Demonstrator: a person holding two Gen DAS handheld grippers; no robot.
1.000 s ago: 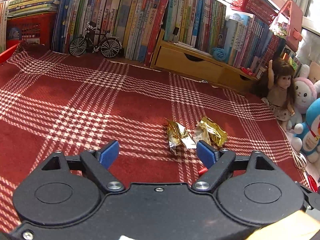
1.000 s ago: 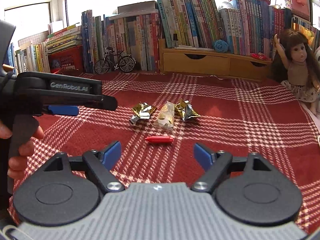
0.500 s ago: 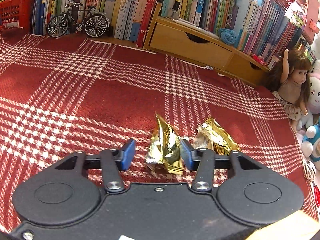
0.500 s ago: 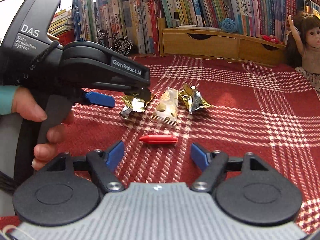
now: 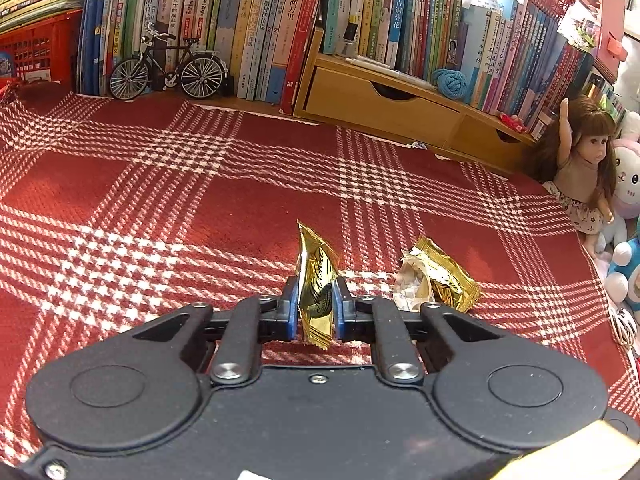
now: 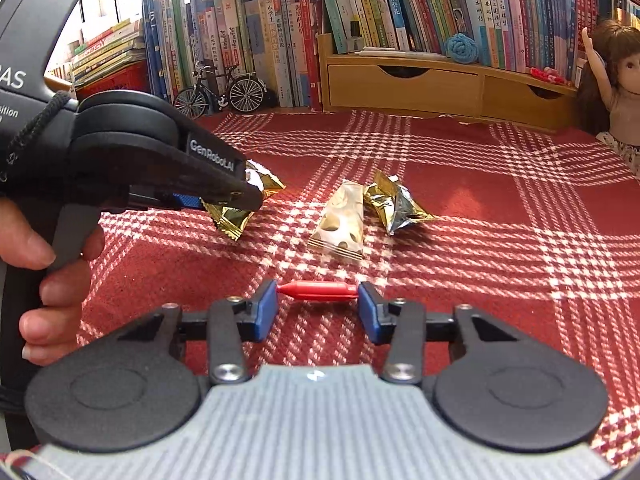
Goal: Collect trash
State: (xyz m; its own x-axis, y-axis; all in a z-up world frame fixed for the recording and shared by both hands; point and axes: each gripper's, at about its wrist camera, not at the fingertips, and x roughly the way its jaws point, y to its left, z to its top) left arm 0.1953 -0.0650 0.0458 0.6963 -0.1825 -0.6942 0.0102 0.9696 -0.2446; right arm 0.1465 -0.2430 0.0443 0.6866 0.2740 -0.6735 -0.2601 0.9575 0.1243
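Observation:
On the red plaid cloth [image 5: 120,200] my left gripper [image 5: 315,300] is closing; its blue pads pinch a gold foil wrapper [image 5: 316,276] that stands upright between them. The right wrist view shows that gripper [image 6: 240,200] from the side over the same wrapper [image 6: 232,220]. A second gold wrapper [image 5: 440,280] lies just to the right. Beside that wrapper [image 6: 396,204] lies a cream spotted wrapper [image 6: 340,228]. My right gripper [image 6: 318,304] is closing too, and a small red stick-shaped piece [image 6: 318,291] lies crosswise with its ends against both pad tips.
A person's hand [image 6: 48,272] holds the left gripper's handle. Along the back stand rows of books, a toy bicycle [image 5: 168,68] and a wooden drawer unit [image 5: 384,100]. A doll [image 5: 584,168] and plush toys [image 5: 628,184] sit at the right edge.
The left gripper moved forward over the gold wrapper and closed on it, tipping it upright. The right gripper came down to the red piece and its jaws narrowed onto its ends.

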